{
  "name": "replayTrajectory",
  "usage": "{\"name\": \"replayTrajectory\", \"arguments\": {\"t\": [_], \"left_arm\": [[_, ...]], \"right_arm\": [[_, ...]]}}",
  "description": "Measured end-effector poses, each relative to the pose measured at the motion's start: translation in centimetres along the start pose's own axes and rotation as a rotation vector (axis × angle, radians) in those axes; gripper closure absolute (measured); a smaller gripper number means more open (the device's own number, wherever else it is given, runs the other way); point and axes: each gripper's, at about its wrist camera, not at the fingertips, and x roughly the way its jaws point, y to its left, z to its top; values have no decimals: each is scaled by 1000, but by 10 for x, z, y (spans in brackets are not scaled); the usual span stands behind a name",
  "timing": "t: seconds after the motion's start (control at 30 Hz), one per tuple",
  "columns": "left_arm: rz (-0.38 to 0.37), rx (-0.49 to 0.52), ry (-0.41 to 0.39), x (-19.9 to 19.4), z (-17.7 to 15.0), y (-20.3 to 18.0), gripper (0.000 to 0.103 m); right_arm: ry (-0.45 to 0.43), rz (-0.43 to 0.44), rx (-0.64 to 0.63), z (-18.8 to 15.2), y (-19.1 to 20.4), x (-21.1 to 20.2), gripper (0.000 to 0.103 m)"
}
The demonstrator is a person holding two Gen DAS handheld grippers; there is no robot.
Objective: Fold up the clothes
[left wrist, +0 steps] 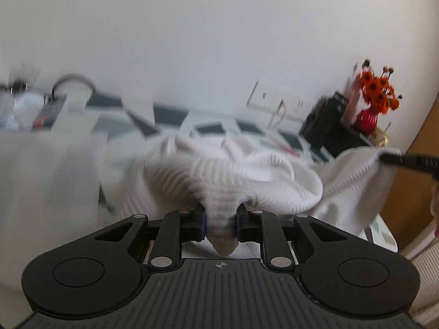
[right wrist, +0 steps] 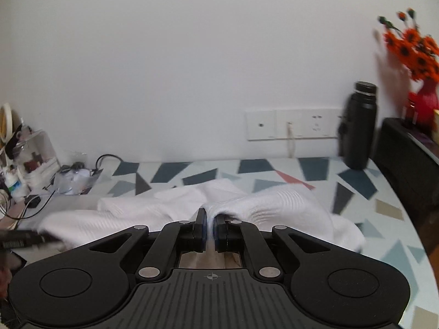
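A white ribbed knit garment (left wrist: 233,175) lies bunched on a table with a geometric blue, grey and white cloth (right wrist: 356,181). My left gripper (left wrist: 221,220) is shut on a thick fold of its hem, which pokes back between the fingers. In that view the other gripper's black finger (left wrist: 403,160) pinches the cloth's far right corner. My right gripper (right wrist: 210,229) is shut on a thin edge of the same white garment (right wrist: 274,203), which spreads left and right in front of it. The left gripper's finger (right wrist: 27,238) shows at the left edge, blurred.
A black bottle (right wrist: 359,126) stands by wall sockets (right wrist: 293,124). A red vase of orange flowers (right wrist: 422,104) sits on a dark box (right wrist: 406,159) at the right. Cables, a clear plastic box (right wrist: 35,153) and small clutter fill the table's left side.
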Motion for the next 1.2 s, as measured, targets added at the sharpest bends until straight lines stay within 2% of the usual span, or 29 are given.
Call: {"name": "replayTrajectory", "arguments": {"t": [0.1, 0.23, 0.37, 0.53, 0.7, 0.87, 1.0, 1.07, 1.13, 1.2], "left_arm": [[15, -35, 42, 9, -16, 6, 83], [42, -114, 100, 24, -32, 18, 83], [58, -116, 114, 29, -37, 15, 83], [88, -121, 134, 36, -40, 7, 83], [108, -149, 151, 42, -45, 6, 82], [103, -185, 170, 49, -51, 7, 73], [87, -209, 185, 56, -57, 8, 60], [77, -215, 186, 58, -59, 7, 52], [67, -201, 179, 59, -60, 4, 41], [67, -181, 182, 62, -59, 0, 36]], "right_arm": [[45, 12, -12, -4, 10, 34, 98], [144, -35, -77, -19, 19, 96, 99], [267, -74, -123, -41, 27, 152, 98], [367, -78, -192, -71, 38, 187, 98], [381, -48, -228, -83, 40, 195, 95], [391, -4, -209, -78, 31, 192, 94], [382, 26, -174, -77, 24, 186, 91], [378, 53, -168, -77, 22, 181, 85], [378, 100, -145, -75, 20, 172, 74], [365, 135, -116, -68, 16, 160, 72]]}}
